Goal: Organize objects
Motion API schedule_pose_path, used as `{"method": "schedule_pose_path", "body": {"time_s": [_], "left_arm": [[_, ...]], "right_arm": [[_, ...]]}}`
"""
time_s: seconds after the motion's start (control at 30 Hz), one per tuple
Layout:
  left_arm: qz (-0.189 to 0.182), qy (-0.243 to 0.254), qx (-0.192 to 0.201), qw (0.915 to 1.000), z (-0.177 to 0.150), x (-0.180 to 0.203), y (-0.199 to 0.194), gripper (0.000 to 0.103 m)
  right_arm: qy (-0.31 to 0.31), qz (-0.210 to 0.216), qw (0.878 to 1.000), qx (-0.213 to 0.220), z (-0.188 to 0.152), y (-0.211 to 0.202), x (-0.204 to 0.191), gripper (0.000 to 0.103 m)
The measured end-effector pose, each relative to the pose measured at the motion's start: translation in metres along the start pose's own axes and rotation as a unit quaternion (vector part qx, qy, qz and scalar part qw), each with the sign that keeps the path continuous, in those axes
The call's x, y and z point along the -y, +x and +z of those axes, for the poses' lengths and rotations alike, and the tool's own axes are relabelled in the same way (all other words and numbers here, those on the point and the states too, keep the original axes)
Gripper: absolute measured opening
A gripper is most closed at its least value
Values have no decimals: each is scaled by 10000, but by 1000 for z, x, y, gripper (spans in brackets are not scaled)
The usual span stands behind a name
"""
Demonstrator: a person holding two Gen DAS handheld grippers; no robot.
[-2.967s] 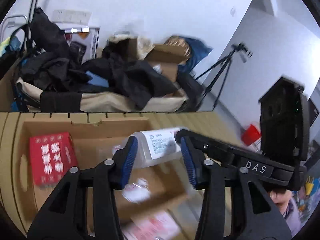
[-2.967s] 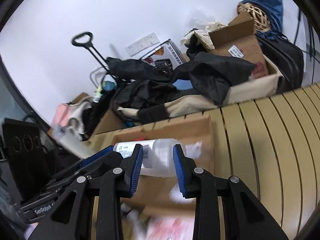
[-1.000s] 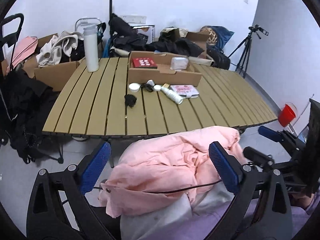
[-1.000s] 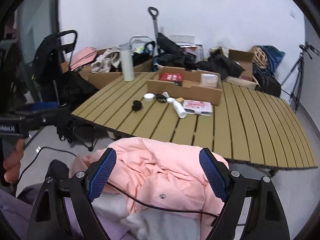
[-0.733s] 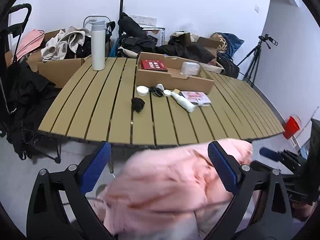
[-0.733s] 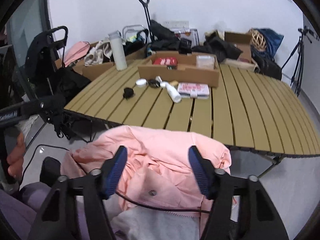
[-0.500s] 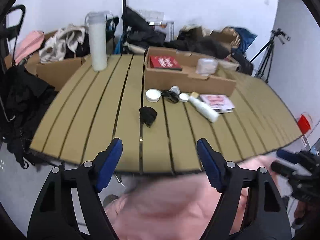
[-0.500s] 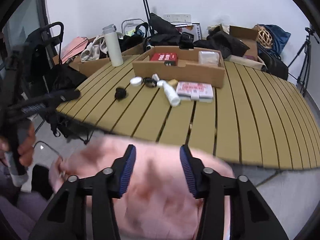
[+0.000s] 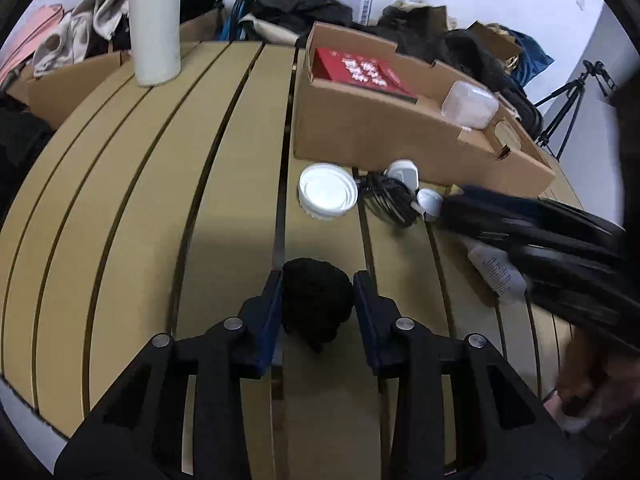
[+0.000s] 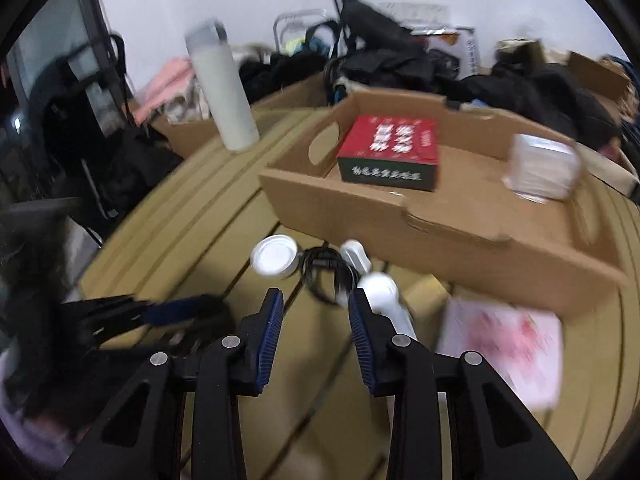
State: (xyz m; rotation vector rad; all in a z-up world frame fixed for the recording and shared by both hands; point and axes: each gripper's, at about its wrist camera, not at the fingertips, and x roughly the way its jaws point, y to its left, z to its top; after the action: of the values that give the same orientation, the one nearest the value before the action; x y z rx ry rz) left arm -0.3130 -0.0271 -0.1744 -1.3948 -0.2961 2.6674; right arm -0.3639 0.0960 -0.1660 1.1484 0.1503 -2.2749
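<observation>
Our left gripper (image 9: pixel 318 292) brackets one black knitted bundle (image 9: pixel 317 300) on the slatted table (image 9: pixel 120 208), jaws narrow around it. Our right gripper (image 10: pixel 314 312) is parted, empty. One cardboard tray (image 10: pixel 460 236) holds one red box (image 10: pixel 390 148) and one clear container (image 10: pixel 540 168).

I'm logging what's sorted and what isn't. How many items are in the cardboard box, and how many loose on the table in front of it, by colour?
In the cardboard box:
Red: 1, red box
Clear: 1, clear container
Loose in front:
White: 3, white lid, white plug, white bottle
Black: 2, black cable, black bundle
Pink: 1, pink packet
Total: 8
</observation>
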Motion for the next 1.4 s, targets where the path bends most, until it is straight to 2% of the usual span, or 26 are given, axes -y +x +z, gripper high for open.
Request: {"method": "schedule_pose_path", "body": {"time_s": [0.07, 0.13, 0.2, 0.23, 0.27, 0.33, 0.43, 0.57, 0.7, 0.8, 0.9, 1.0, 1.07, 1.2, 1.27, 1.33, 1.4], "left_arm": [[-70, 7, -10, 10000, 0, -1, 0, 31], [-134, 4, -24, 9999, 0, -4, 0, 31], [-127, -17, -27, 9999, -1, -5, -1, 31], [-111, -30, -31, 9999, -1, -5, -1, 31], [-95, -41, -42, 9999, -2, -6, -3, 31], [-46, -77, -76, 9999, -5, -6, -9, 30], [-64, -126, 41, 9999, -11, -5, -33, 30], [-16, -122, 309, 9994, -25, -1, -78, 30], [152, 99, 366, 9992, -46, 9, -116, 30], [-58, 245, 434, 9987, -66, 20, -144, 30], [-336, 395, 526, 9973, -81, 37, -162, 30], [-405, 585, 591, 9957, -86, 54, -170, 30], [-455, 641, 637, 9949, -86, 60, -174, 30], [-448, 740, 792, 9931, -81, 66, -183, 30], [-377, 849, 922, 9914, -66, 66, -184, 30], [-411, 924, 1092, 9889, -39, 65, -183, 30], [-574, 922, 1070, 9883, 0, 63, -172, 30]], "right_arm": [[-284, -170, 9992, -229, 6, 29, -10, 37], [-502, -524, 9967, -361, 7, 48, -14, 38], [-651, -712, 9949, -296, 5, 55, -18, 37], [-664, -795, 9941, -311, 3, 56, -20, 27], [-716, -828, 9935, -314, 2, 57, -21, 21], [-798, -901, 9923, -277, -1, 55, -25, 19], [-574, -587, 9964, -215, -4, 44, -22, 15], [-425, -418, 9982, 52, -12, 1, -27, 15], [-459, -359, 9974, 418, -43, -66, -47, 15], [-333, -278, 9967, 682, -84, -126, -60, 15], [-63, -389, 9958, 830, -116, -164, -63, 15], [179, -410, 9950, 898, -136, -189, -61, 15], [124, -578, 9937, 956, -139, -198, -62, 15], [262, -538, 9922, 1096, -137, -210, -57, 15], [282, -494, 9924, 1091, -133, -209, -54, 15], [386, -306, 9932, 1058, -122, -204, -46, 15], [594, 12, 9933, 992, -98, -200, -33, 15]]}}
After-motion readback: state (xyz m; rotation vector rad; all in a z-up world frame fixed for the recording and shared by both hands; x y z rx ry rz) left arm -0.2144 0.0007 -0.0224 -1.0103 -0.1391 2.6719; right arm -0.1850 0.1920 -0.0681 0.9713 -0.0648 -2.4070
